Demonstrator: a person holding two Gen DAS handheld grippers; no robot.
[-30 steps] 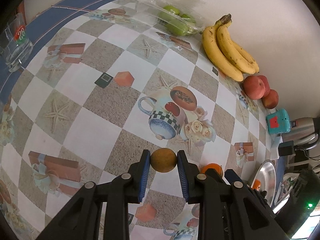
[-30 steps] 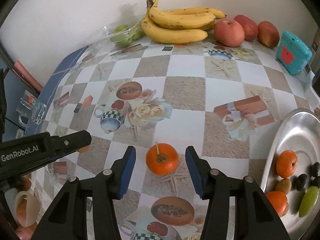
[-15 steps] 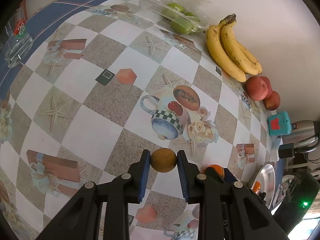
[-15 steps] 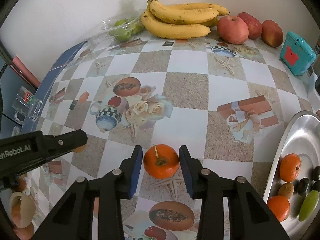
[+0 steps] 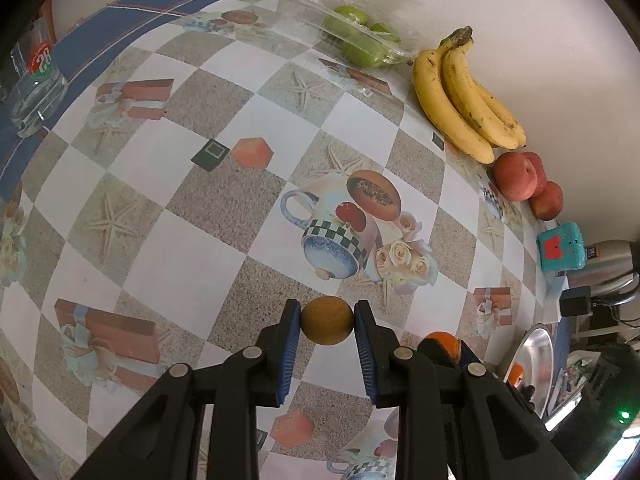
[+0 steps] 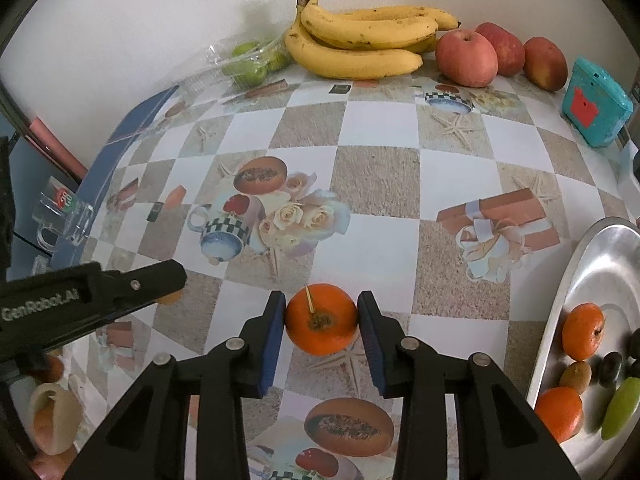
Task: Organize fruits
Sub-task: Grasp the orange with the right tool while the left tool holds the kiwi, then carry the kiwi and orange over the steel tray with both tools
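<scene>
My left gripper (image 5: 327, 322) is shut on a small round brownish-orange fruit (image 5: 327, 321) and holds it above the patterned tablecloth. My right gripper (image 6: 322, 318) is shut on an orange tangerine (image 6: 321, 319) with a short stem, just above the tablecloth. In the right wrist view the left gripper's arm (image 6: 92, 296) reaches in from the left. A steel tray (image 6: 592, 280) at the right holds several small fruits, among them tangerines (image 6: 582, 331) and a green one (image 6: 620, 408). The tray also shows in the left wrist view (image 5: 538, 360).
Against the back wall lie bananas (image 6: 360, 46), three red apples (image 6: 466, 57) and a clear pack of green fruit (image 6: 250, 62). A teal box (image 6: 596, 104) stands at the right. A glass mug (image 5: 36, 92) stands at the left table edge.
My right gripper's fingers have closed onto the tangerine. My left gripper has kept its hold on the brownish fruit and shifted only slightly.
</scene>
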